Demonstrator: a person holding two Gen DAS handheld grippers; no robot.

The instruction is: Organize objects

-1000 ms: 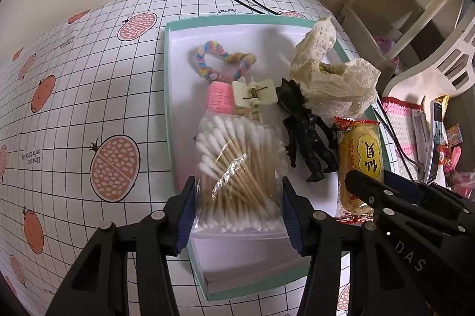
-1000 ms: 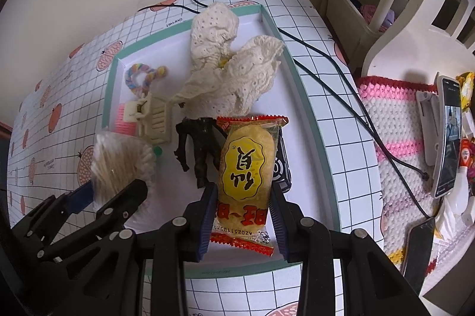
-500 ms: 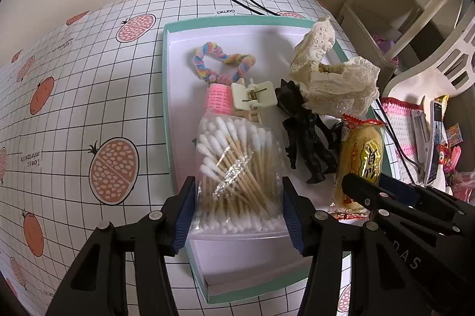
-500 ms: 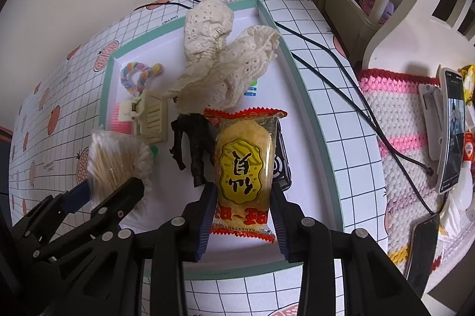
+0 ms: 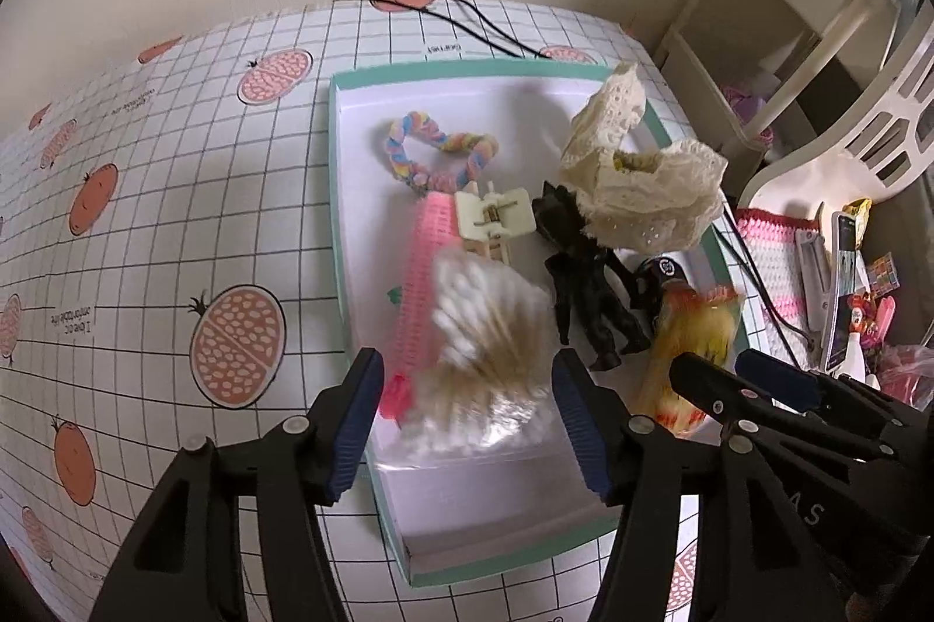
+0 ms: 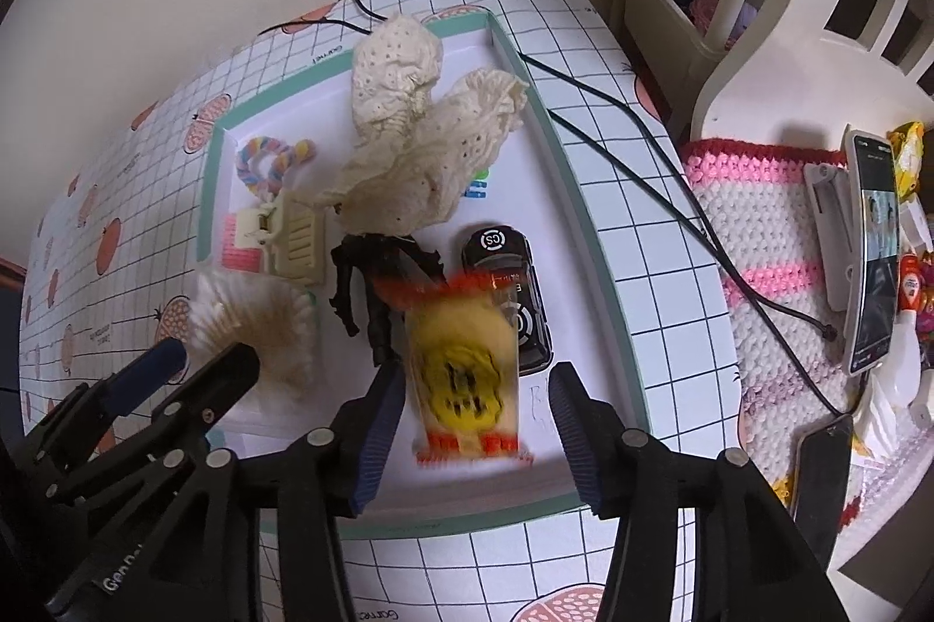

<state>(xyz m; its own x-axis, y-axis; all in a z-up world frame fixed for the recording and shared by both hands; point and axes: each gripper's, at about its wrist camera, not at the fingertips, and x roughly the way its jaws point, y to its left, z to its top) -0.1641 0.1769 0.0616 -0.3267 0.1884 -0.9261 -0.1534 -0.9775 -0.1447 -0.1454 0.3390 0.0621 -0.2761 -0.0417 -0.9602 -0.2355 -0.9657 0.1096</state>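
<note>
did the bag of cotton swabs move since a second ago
Yes. The bag of cotton swabs, earlier clamped by the left gripper, now sits loose between open jaws, lower toward the tray floor.

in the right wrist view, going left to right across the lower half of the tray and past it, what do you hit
cotton swab bag → black figurine → yellow snack packet → black round-dial gadget → tray's teal right rim → black cable → pink and white crochet mat → upright phone

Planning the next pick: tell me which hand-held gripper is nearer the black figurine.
Right. The right hand-held gripper sits just in front of the figurine, around the snack; the left hand-held gripper is further left, around the swabs.
</note>
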